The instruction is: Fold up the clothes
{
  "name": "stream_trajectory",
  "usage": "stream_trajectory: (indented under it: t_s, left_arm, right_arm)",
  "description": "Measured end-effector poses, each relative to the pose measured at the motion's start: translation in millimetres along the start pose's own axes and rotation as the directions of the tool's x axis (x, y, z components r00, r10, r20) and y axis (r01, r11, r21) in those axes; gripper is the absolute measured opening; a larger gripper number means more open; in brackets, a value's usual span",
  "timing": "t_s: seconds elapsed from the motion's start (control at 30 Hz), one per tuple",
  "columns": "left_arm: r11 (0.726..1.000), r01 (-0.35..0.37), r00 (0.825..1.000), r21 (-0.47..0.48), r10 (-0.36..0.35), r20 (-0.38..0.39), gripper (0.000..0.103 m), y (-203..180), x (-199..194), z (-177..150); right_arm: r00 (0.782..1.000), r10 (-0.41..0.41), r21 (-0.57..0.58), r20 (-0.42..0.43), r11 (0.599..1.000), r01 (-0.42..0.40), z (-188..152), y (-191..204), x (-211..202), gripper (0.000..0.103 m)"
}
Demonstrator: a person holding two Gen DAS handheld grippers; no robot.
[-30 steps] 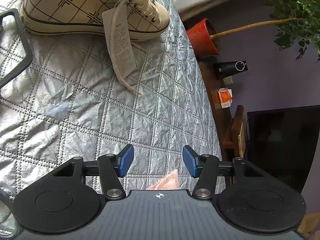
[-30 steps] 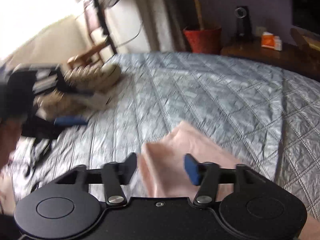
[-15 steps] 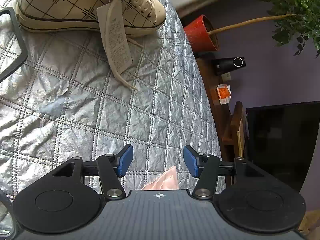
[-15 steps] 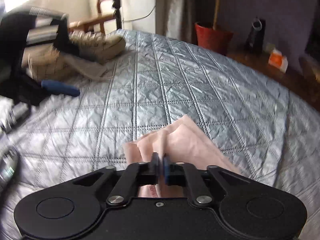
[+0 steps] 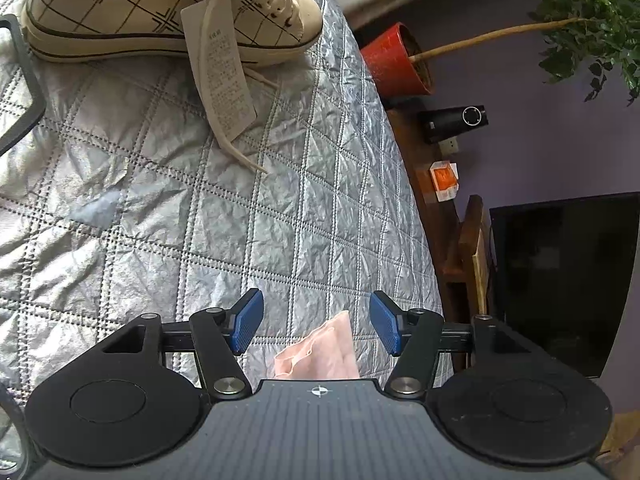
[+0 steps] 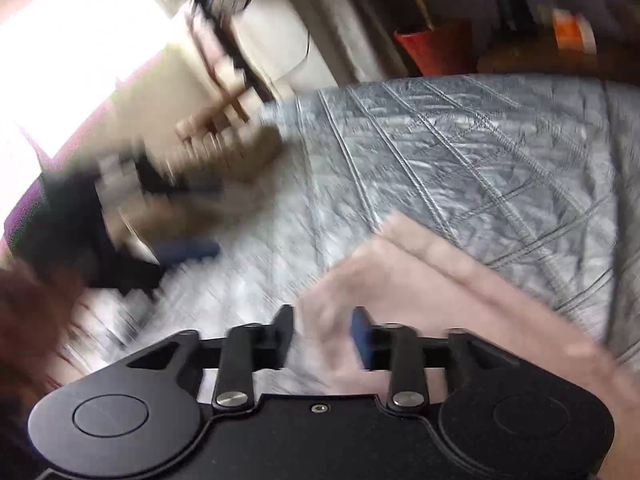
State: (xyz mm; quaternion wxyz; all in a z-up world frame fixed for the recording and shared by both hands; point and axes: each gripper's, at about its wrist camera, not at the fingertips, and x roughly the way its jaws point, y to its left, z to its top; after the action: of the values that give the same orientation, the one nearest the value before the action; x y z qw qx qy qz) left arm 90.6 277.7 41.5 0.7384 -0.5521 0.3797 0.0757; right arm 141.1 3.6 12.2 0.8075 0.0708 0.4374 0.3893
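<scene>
A pale pink cloth [image 6: 440, 272] lies on the silver quilted bedspread [image 6: 500, 152], reaching from the bed's middle back under my right gripper [image 6: 323, 334]. That gripper's jaws are opening, with a fold of the cloth between them; the picture is blurred by motion. In the left wrist view a corner of the pink cloth [image 5: 320, 354] peeks out below my left gripper [image 5: 316, 326]. The left gripper hangs open over the bedspread [image 5: 160, 220], and its blue pads touch nothing.
A cream checked shoe [image 5: 160, 12] with a paper tag [image 5: 220, 80] and loose laces lies at the bed's far end. Beyond the bed's edge are a red plant pot [image 5: 394, 62], a black speaker [image 5: 456, 120] and a dark screen [image 5: 560, 280]. A black frame [image 5: 24, 92] lies at left.
My right gripper closed on the pink cloth half a second ago and its jaws now stand apart around it; its view has swung and blurred. The left gripper has barely shifted.
</scene>
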Motion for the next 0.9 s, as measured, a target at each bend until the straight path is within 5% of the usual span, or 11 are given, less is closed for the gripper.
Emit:
stream_trajectory:
  t_s: [0.1, 0.17, 0.27, 0.4, 0.6, 0.8, 0.9]
  left_arm:
    - [1.0, -0.003, 1.0, 0.005, 0.003, -0.004, 0.065, 0, 1, -2]
    - [1.0, -0.006, 1.0, 0.011, 0.006, -0.008, 0.065, -1, 2, -3]
    - [1.0, -0.007, 1.0, 0.008, 0.007, -0.009, 0.065, -1, 3, -3]
    - [1.0, -0.006, 1.0, 0.015, 0.006, -0.01, 0.065, -2, 4, -5]
    - [1.0, -0.008, 1.0, 0.021, 0.008, -0.018, 0.065, -3, 6, -7]
    - [1.0, -0.005, 1.0, 0.021, 0.005, -0.025, 0.066, -4, 7, -7]
    - [1.0, -0.003, 1.0, 0.019, 0.003, -0.025, 0.066, -4, 7, -8]
  right_arm:
    - [0.989, 0.031, 0.133, 0.142, 0.99, -0.05, -3, -17, -18, 0.05]
    - [0.981, -0.052, 0.176, 0.185, 0.984, 0.019, 0, -26, -25, 0.05]
    - [0.977, -0.17, 0.103, 0.131, 0.982, 0.158, 9, -24, -22, 0.051]
    - [0.974, -0.222, -0.13, 0.055, 0.965, 0.227, 21, -1, -3, 0.05]
    - [0.976, -0.217, -0.318, -0.014, 0.926, 0.201, 41, 23, 38, 0.05]
    - [0.969, -0.232, -0.345, -0.085, 0.919, 0.19, 51, 18, 63, 0.05]
    - [0.964, -0.245, -0.394, -0.104, 0.9, 0.187, 48, 22, 70, 0.03]
